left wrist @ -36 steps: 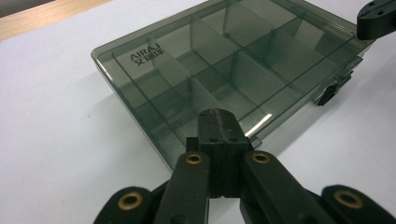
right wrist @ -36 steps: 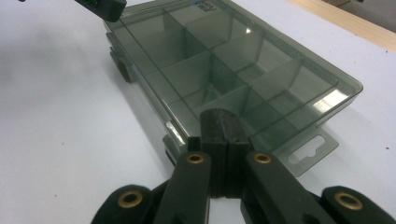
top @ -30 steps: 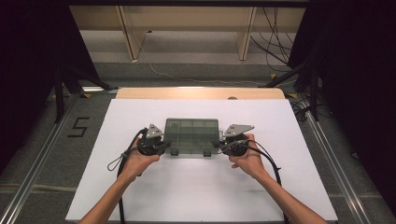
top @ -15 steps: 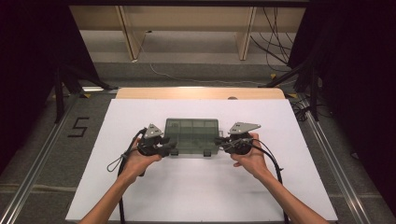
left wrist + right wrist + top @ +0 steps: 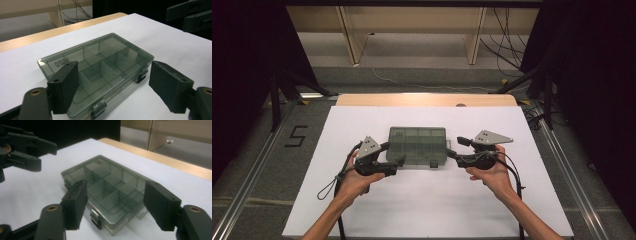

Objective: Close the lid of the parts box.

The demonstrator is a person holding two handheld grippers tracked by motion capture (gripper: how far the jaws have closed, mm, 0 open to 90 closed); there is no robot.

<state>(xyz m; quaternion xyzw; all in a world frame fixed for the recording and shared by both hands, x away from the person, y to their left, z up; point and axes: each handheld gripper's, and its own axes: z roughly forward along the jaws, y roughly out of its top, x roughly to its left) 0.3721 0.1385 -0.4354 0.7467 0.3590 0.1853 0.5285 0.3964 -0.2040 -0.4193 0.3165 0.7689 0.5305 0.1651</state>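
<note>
A closed, empty smoky box (image 5: 417,145) is seen mid-table (image 5: 512,210), its latches unopened, so nothing is judged done yet. The left gripper (image 5: 396,159) and right gripper (image 5: 454,149) are held spread and empty at its two short ends. Bare table is left all around for moving.

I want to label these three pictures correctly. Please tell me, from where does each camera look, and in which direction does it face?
High view: fixed above the person's side, looking forward and down on the white table; forearms, both hands, left gripper and right gripper show.
Left gripper view: rides on the left gripper, looking along its open jaws at the compartment box; the right gripper shows top right.
Right gripper view: rides on the right gripper, facing the box; the left gripper shows top left.
All three share the closed box on the table.
</note>
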